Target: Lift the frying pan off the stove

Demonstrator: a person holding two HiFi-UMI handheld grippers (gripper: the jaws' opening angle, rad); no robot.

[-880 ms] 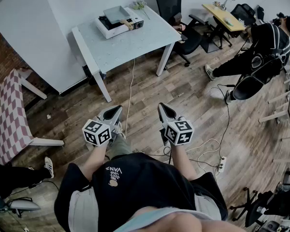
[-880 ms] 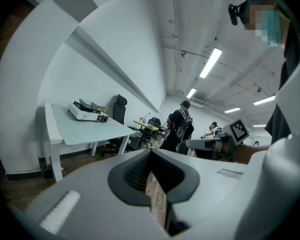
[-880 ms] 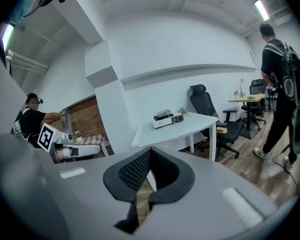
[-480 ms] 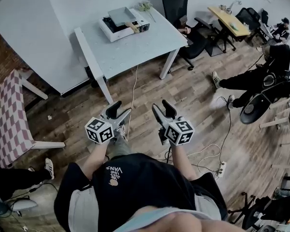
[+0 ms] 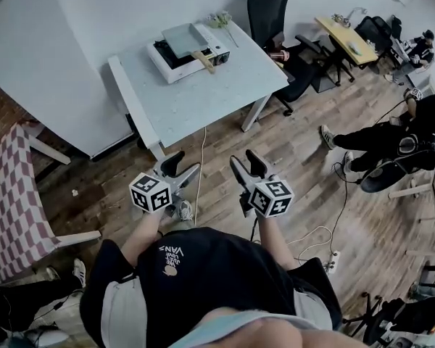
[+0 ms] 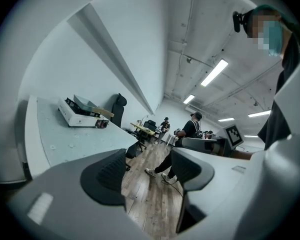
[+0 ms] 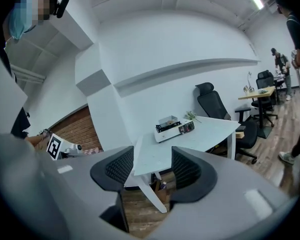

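Observation:
A grey square frying pan (image 5: 181, 35) with a wooden handle (image 5: 203, 59) sits on a white portable stove (image 5: 175, 52) at the far end of a white table (image 5: 203, 85). Both grippers hang over the wooden floor, well short of the table. My left gripper (image 5: 183, 167) is open with nothing between its jaws, and so is my right gripper (image 5: 244, 164). The left gripper view shows the stove (image 6: 76, 118) and pan (image 6: 85, 104) far off to the left of the open left gripper (image 6: 147, 171). In the right gripper view the stove (image 7: 172, 127) stands beyond the open right gripper (image 7: 151, 168).
A black office chair (image 5: 270, 9) stands behind the table's right end. A checked table (image 5: 7, 187) is at the left. A person in black (image 5: 402, 136) sits at the right near a wooden desk (image 5: 348, 38). Cables and a power strip (image 5: 332, 246) lie on the floor.
The jaws of both grippers have spread from nearly shut to open. The table and stove have come nearer in the head view, and the person at the right has shifted.

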